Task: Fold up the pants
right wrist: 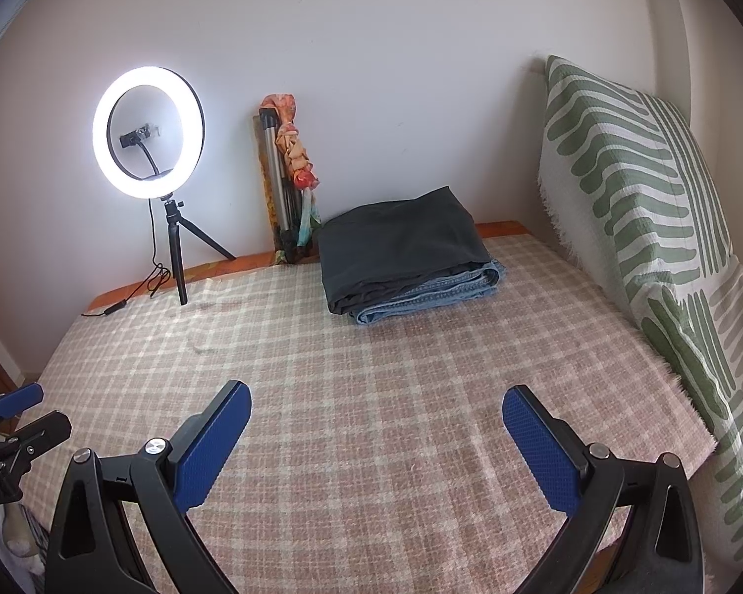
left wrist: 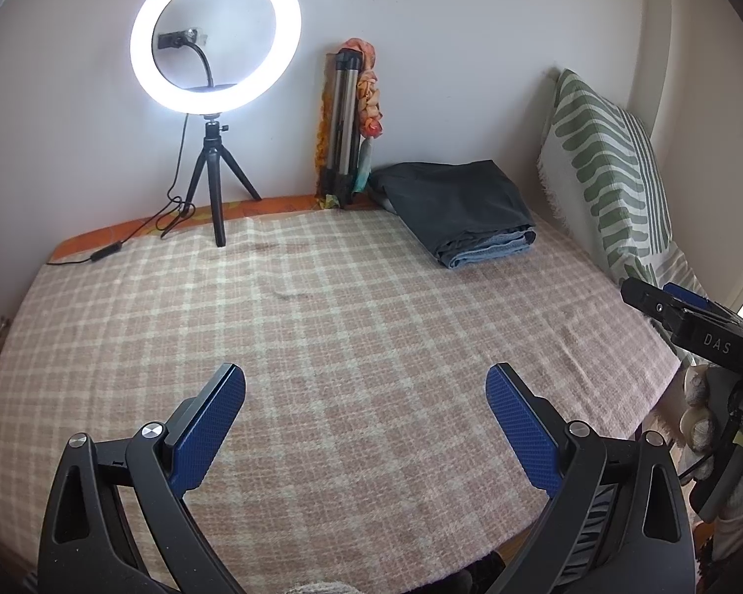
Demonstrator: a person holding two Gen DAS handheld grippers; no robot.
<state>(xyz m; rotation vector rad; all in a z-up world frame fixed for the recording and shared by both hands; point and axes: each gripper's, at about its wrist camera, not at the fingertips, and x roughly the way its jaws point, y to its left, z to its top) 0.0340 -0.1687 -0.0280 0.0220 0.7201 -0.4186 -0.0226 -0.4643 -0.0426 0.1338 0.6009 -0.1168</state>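
Two folded pairs of pants lie stacked at the far side of the bed, dark grey pants (left wrist: 458, 198) (right wrist: 401, 242) on top of blue jeans (left wrist: 493, 250) (right wrist: 436, 297). My left gripper (left wrist: 366, 386) is open above the near part of the checked blanket, nothing between its blue pads. My right gripper (right wrist: 376, 406) is open too, also over the near blanket and holding nothing. Both are well short of the stack. The right gripper shows at the right edge of the left wrist view (left wrist: 668, 297); the left gripper shows at the left edge of the right wrist view (right wrist: 20, 411).
A pink checked blanket (left wrist: 322, 321) (right wrist: 371, 371) covers the bed. A lit ring light on a small tripod (left wrist: 215, 34) (right wrist: 148, 131) stands far left, its cable trailing. A folded tripod with cloth (left wrist: 346, 123) (right wrist: 287, 173) leans on the wall. A green-patterned pillow (left wrist: 604, 173) (right wrist: 634, 198) stands at right.
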